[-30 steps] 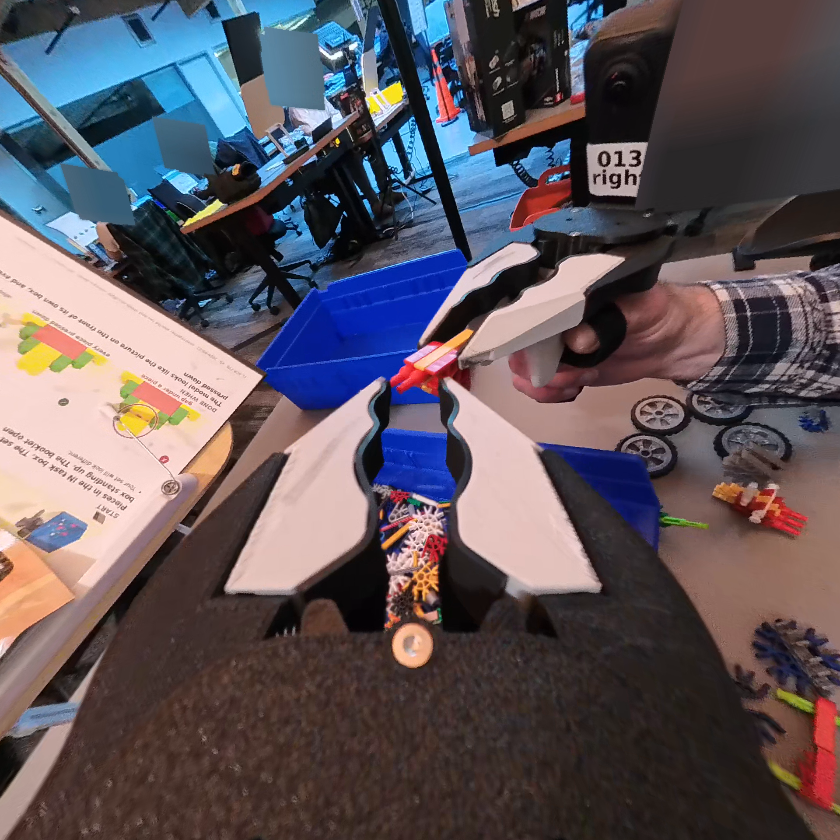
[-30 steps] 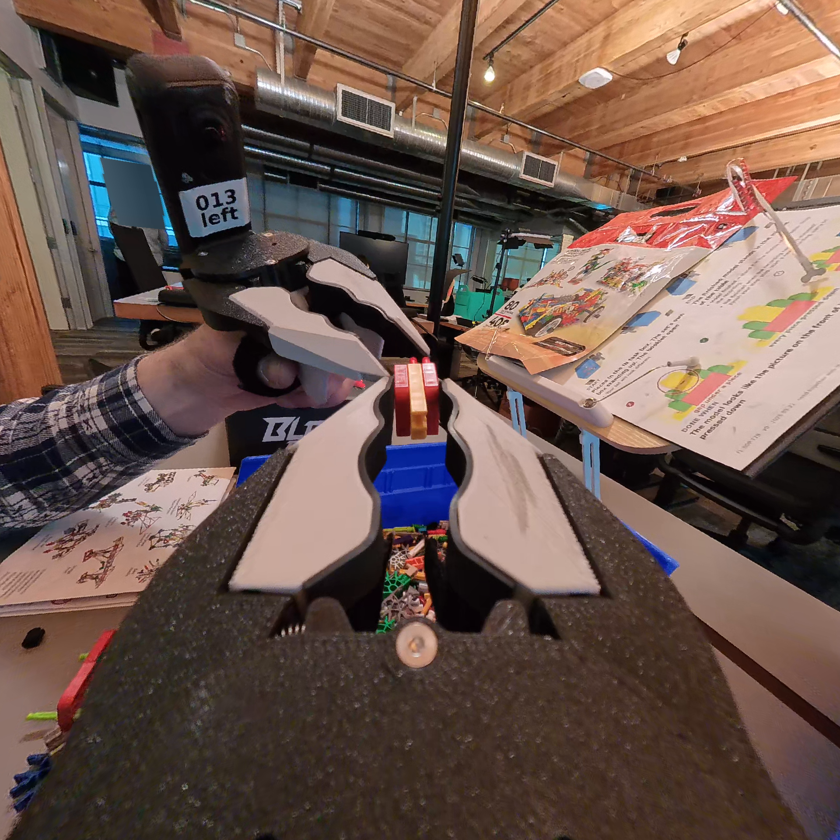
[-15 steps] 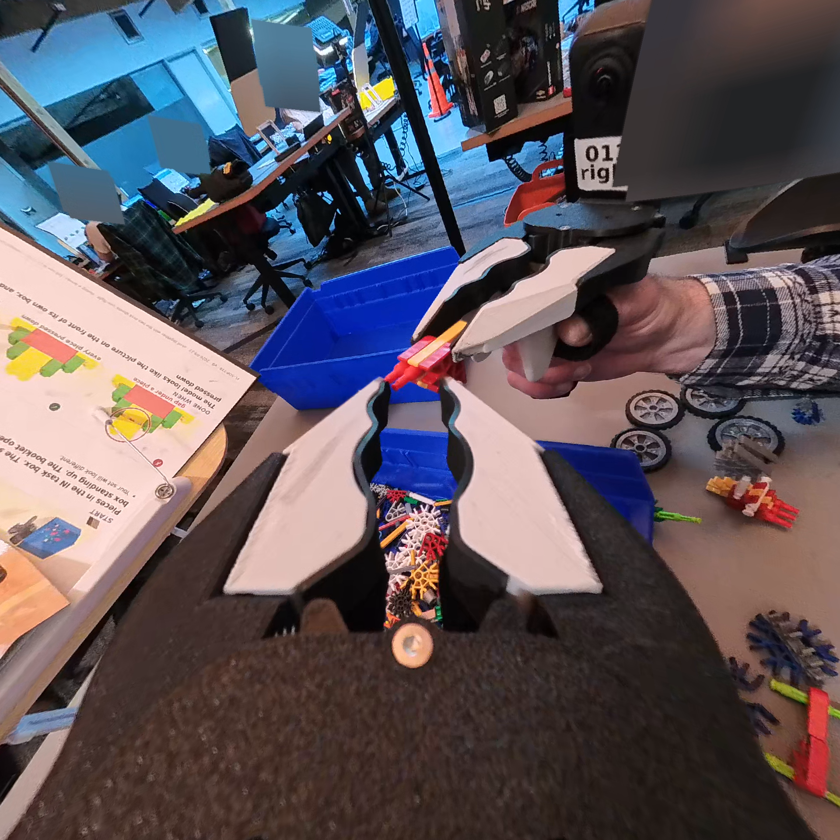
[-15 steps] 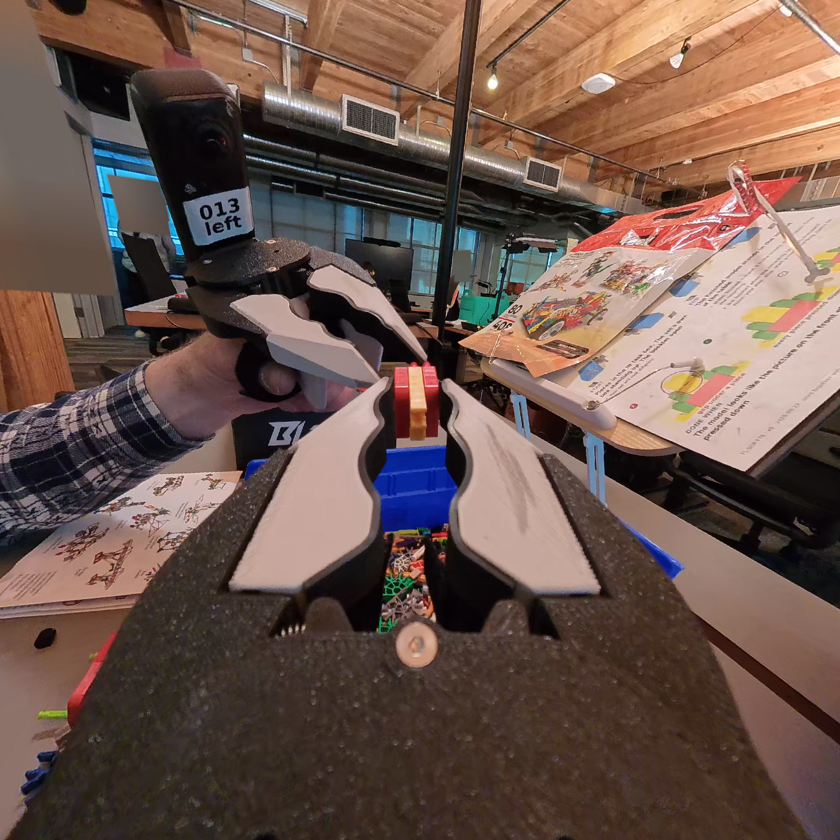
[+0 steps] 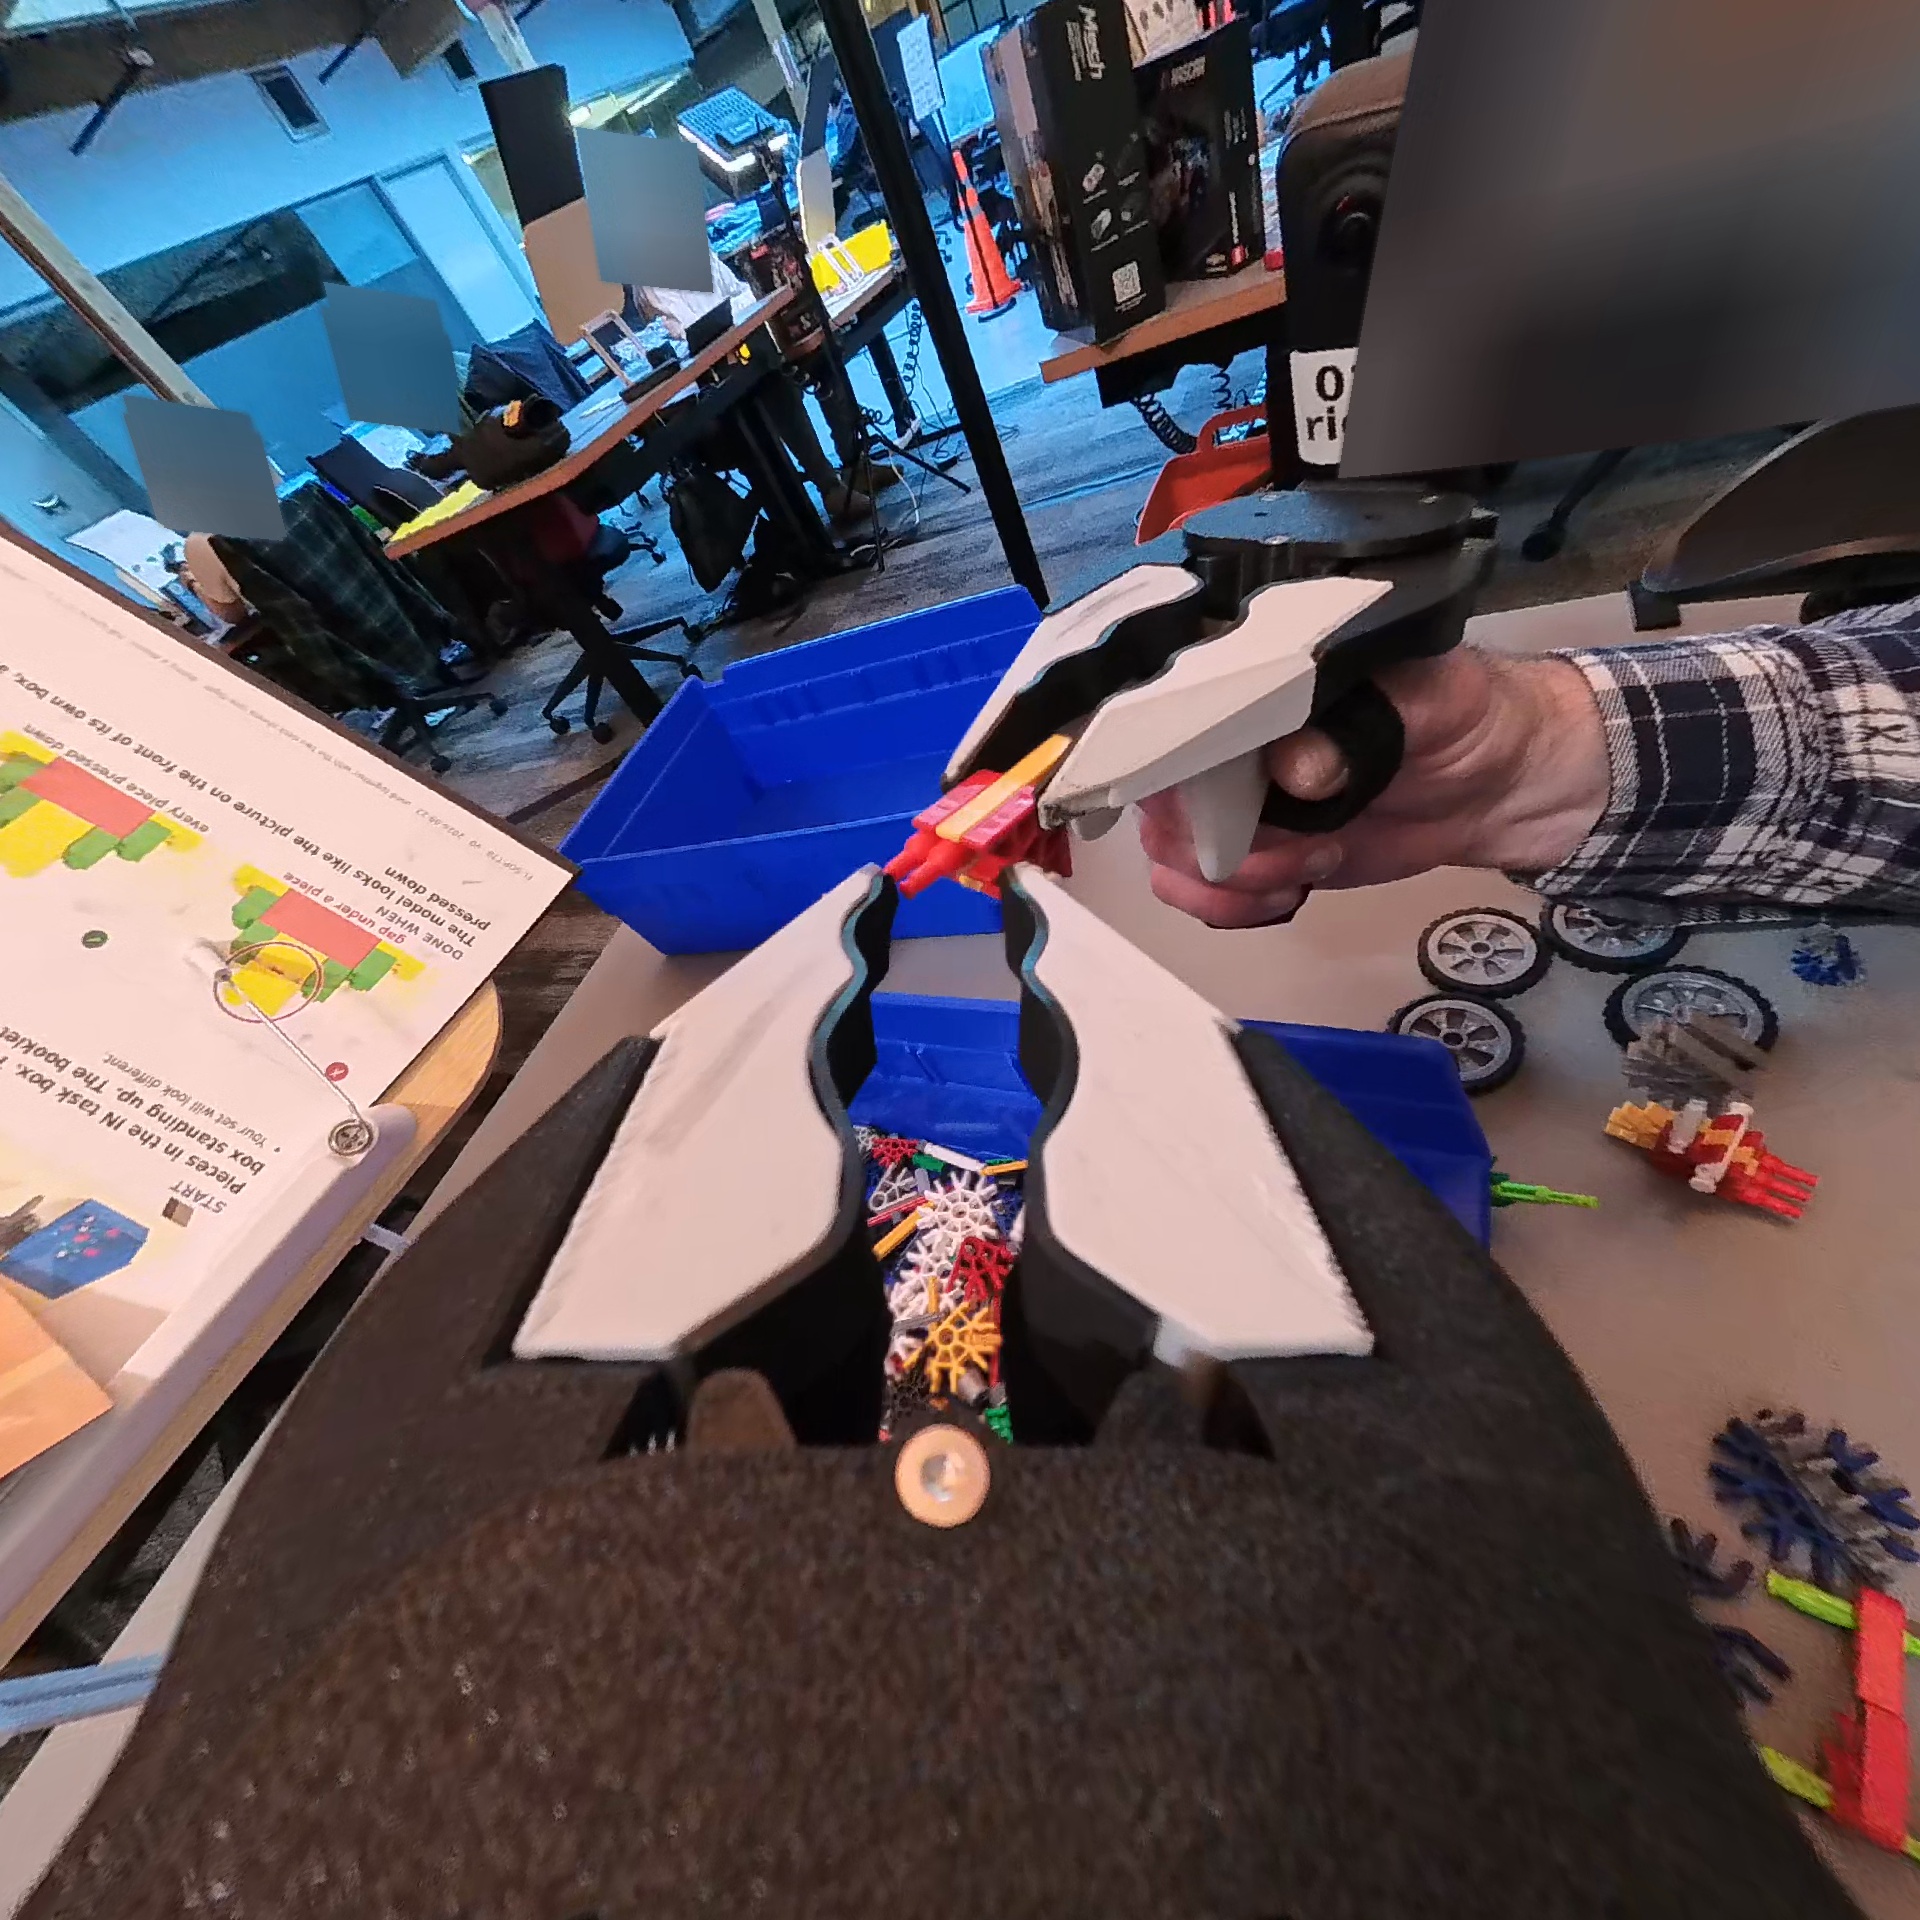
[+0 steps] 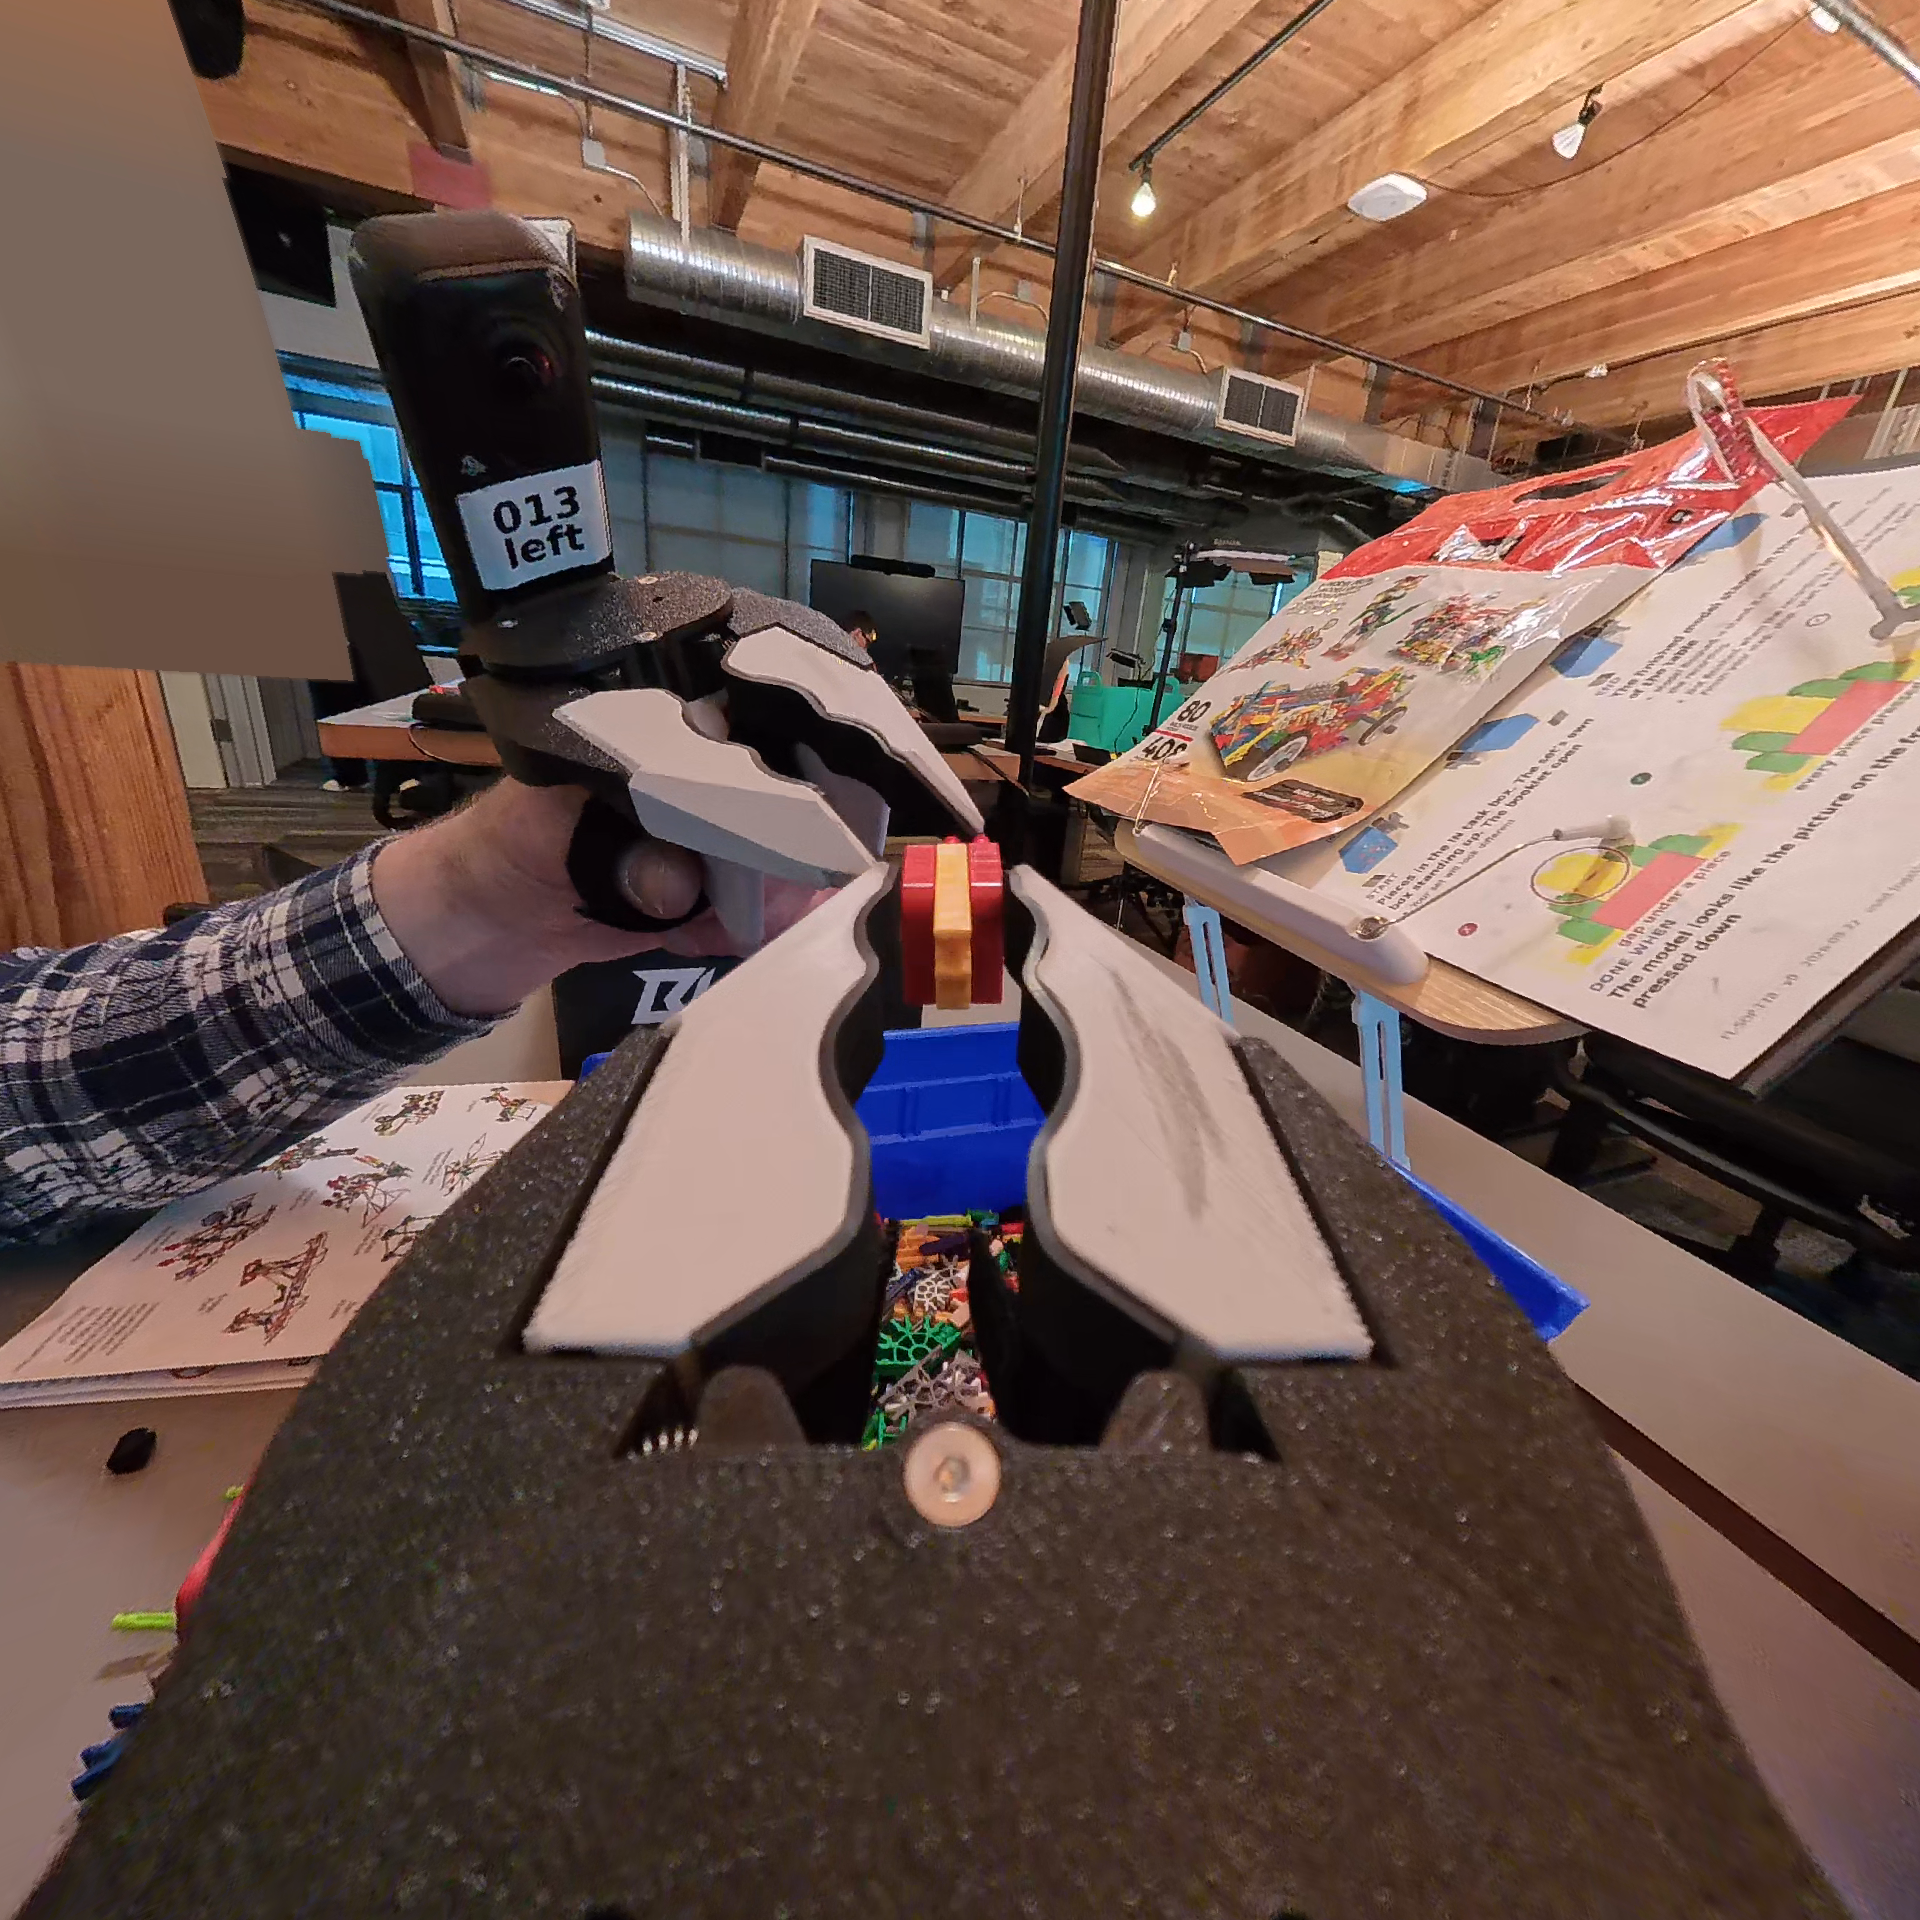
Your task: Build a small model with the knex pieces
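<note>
My right gripper (image 6: 948, 888) is shut on a small red and yellow brick piece (image 6: 951, 925) and holds it in the air above a blue bin (image 6: 940, 1112) of mixed plastic parts. In the left wrist view the same piece (image 5: 971, 831) sticks out of the right gripper (image 5: 1013, 805), just beyond my left gripper's tips. My left gripper (image 5: 948, 896) is open and empty, with the piece's front end close to its tips. In the right wrist view the left gripper (image 6: 925, 844) comes in from the upper left, its tips at the far end of the piece.
An empty blue bin (image 5: 810, 748) stands behind the filled one (image 5: 1371, 1101). Several wheels (image 5: 1475, 951), a small red and yellow assembly (image 5: 1709, 1148) and loose parts (image 5: 1808, 1496) lie on the table to the right. An instruction board (image 5: 208, 935) slants at the left; a booklet (image 6: 291, 1247) lies flat. My left and right fingertips are right by each other.
Almost nothing: both grippers have drifted slightly but stay tip to tip above the bin. The right gripper keeps hold of the piece; the left stays open.
</note>
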`<state>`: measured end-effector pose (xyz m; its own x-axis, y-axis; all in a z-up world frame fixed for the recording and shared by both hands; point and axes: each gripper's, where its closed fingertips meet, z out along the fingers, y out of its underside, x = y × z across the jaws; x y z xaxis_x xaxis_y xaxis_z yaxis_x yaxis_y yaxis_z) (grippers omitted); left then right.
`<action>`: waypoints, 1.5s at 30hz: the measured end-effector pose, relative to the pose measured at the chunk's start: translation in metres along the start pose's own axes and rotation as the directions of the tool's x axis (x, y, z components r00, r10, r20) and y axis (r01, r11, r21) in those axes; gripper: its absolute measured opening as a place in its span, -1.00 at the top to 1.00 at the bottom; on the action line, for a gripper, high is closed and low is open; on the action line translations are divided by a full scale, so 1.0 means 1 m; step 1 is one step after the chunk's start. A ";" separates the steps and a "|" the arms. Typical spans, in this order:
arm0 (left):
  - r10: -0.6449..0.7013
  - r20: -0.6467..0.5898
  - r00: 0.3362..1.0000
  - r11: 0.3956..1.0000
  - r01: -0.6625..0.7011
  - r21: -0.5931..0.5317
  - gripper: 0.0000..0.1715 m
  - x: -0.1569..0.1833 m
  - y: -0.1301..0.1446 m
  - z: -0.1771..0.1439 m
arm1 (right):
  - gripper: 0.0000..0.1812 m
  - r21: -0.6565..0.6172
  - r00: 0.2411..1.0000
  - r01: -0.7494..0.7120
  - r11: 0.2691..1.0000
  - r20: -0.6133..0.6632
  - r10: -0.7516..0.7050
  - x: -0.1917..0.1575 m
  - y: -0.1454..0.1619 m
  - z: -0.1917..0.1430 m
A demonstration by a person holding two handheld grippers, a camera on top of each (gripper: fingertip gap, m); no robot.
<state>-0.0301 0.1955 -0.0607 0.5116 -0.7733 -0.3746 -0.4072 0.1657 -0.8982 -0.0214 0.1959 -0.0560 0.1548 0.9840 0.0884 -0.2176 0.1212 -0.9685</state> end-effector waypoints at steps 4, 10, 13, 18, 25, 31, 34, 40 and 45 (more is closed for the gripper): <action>0.028 0.012 1.000 1.000 -0.028 -0.002 0.78 0.002 -0.001 0.002 | 0.81 0.001 1.000 0.010 1.000 0.006 -0.010 -0.001 -0.001 -0.003; 0.027 0.018 0.999 1.000 -0.028 0.011 0.77 0.003 -0.003 0.005 | 0.81 0.019 1.000 -0.005 1.000 0.008 0.005 0.001 -0.005 -0.005; 0.019 0.017 1.000 1.000 -0.019 0.023 0.77 0.003 -0.005 0.004 | 0.81 0.020 1.000 -0.003 1.000 0.009 0.003 0.001 -0.005 -0.005; -0.058 -0.028 0.998 0.994 0.060 0.093 0.83 0.004 -0.012 0.000 | 0.81 0.041 0.999 -0.032 0.999 0.041 0.030 -0.002 -0.008 -0.006; 0.036 0.019 0.999 0.996 -0.037 0.087 0.88 0.001 -0.015 -0.006 | 0.81 0.060 0.978 -0.174 0.983 0.130 0.165 -0.006 -0.009 -0.006; 0.183 0.089 0.979 0.983 -0.181 -0.031 0.72 0.000 -0.001 0.002 | 0.81 0.082 0.950 -0.280 0.957 0.164 0.264 -0.001 -0.010 -0.008; 0.254 0.133 0.958 0.967 -0.247 -0.066 0.65 0.000 0.000 0.005 | 0.80 0.066 0.965 -0.249 0.966 0.100 0.242 0.006 -0.006 -0.006; 0.328 0.208 0.922 0.941 -0.300 -0.154 0.64 -0.007 0.009 0.013 | 0.81 0.023 0.979 -0.204 0.979 0.009 0.203 0.013 0.004 0.001; 0.056 0.205 0.977 0.996 -0.041 -0.078 0.59 -0.018 0.008 0.012 | 0.80 0.086 0.978 -0.203 0.975 -0.021 0.206 0.020 -0.005 -0.004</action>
<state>-0.0339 0.2182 -0.0641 0.6321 -0.6208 -0.4636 -0.4857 0.1487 -0.8614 -0.0133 0.2147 -0.0505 0.1270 0.9849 -0.1178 -0.3263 -0.0706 -0.9426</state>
